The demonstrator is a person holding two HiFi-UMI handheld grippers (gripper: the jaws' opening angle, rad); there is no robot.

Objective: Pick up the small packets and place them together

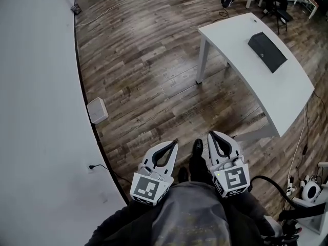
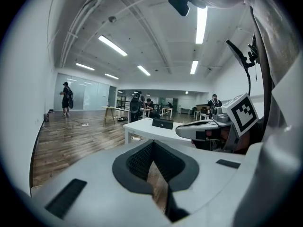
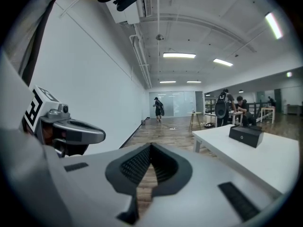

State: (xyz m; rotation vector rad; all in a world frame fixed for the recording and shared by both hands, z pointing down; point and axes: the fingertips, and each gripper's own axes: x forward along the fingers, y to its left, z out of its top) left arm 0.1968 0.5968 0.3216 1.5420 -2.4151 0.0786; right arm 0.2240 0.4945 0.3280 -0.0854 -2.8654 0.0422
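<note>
1. Wooden floor (image 1: pixel 154 60) spreads beside a white table (image 1: pixel 287 96) bearing a black box (image 1: pixel 267 52), its mark too small to read.
2. Left gripper (image 1: pixel 174 144) and right gripper (image 1: pixel 211 135) hang side by side over the floor, jaws closed and empty.
3. Packets: whereabouts cannot be told.

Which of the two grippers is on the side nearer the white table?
The right gripper: it is held on the side of the white table, while the left gripper is towards the wall.

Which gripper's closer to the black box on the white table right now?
Right. The right gripper sits on the table's side, below the black box in the head view; the left gripper is beside it, farther toward the wall. Neither reaches the table.
</note>
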